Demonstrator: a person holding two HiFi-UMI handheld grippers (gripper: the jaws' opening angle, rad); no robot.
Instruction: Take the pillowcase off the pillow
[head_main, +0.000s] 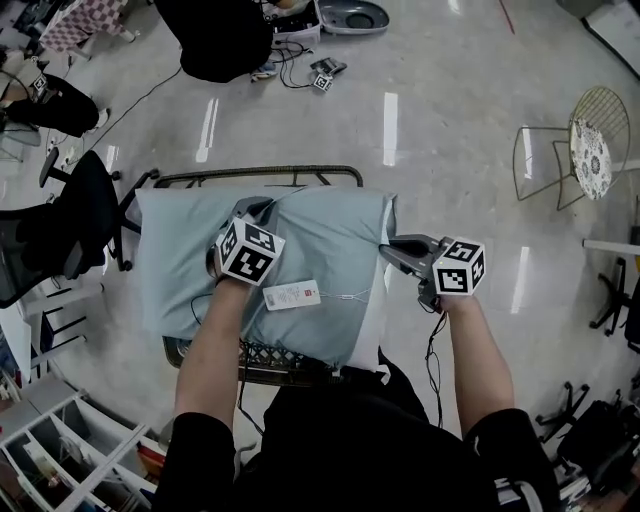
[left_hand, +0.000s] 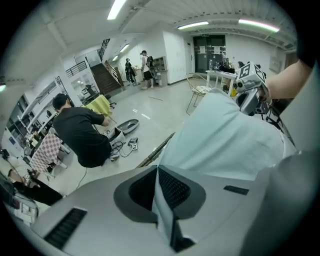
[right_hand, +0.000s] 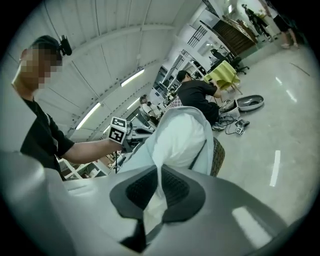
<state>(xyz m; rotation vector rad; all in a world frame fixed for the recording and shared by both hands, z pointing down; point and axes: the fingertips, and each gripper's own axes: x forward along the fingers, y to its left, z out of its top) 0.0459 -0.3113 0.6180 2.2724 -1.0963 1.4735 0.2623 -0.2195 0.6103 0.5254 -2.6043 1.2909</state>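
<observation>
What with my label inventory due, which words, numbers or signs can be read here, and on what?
White tag on the pillowcase: red mark and print, too small to read.
Marker cubes: square patterns only, no words.
Nothing else bears readable text.

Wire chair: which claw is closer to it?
Right. The right claw pinches the pillowcase at its right edge, the wire chair's side; the left claw pinches it farther away, near its middle.
</observation>
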